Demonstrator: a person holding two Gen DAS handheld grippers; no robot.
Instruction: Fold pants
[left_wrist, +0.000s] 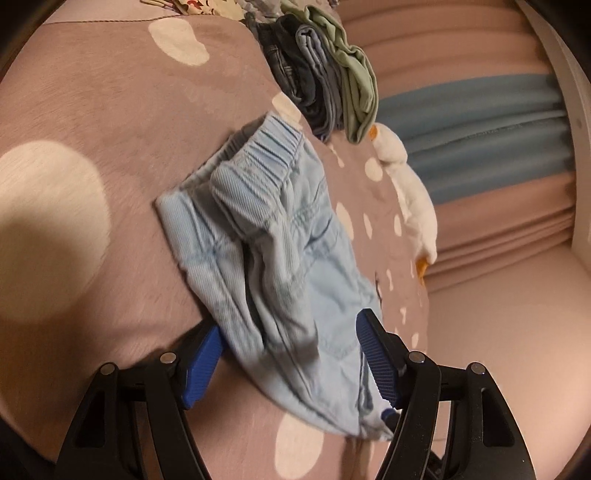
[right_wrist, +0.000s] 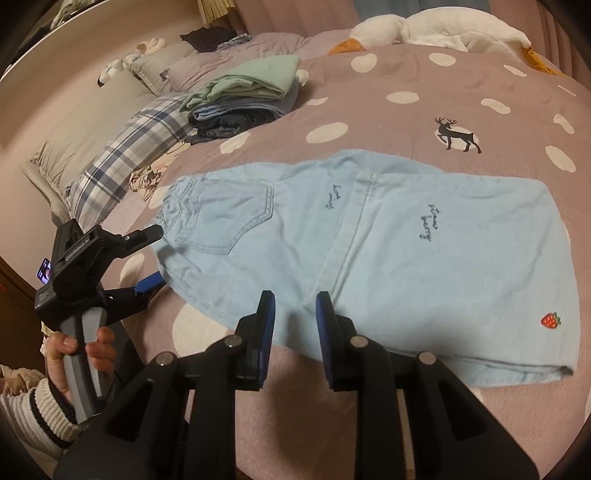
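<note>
Light blue pants lie folded on the pink dotted bedspread, waistband to the left, a strawberry patch near the lower right corner. In the left wrist view the pants show end-on, waistband far. My left gripper is open, its blue pads on either side of the near end of the pants; it also shows in the right wrist view at the waistband end. My right gripper is open, its fingers partly apart, just over the near edge of the pants, holding nothing.
A stack of folded clothes with a green garment on top sits at the back left; it shows in the left wrist view. A white plush goose lies at the bed's far edge. Plaid pillows lie left.
</note>
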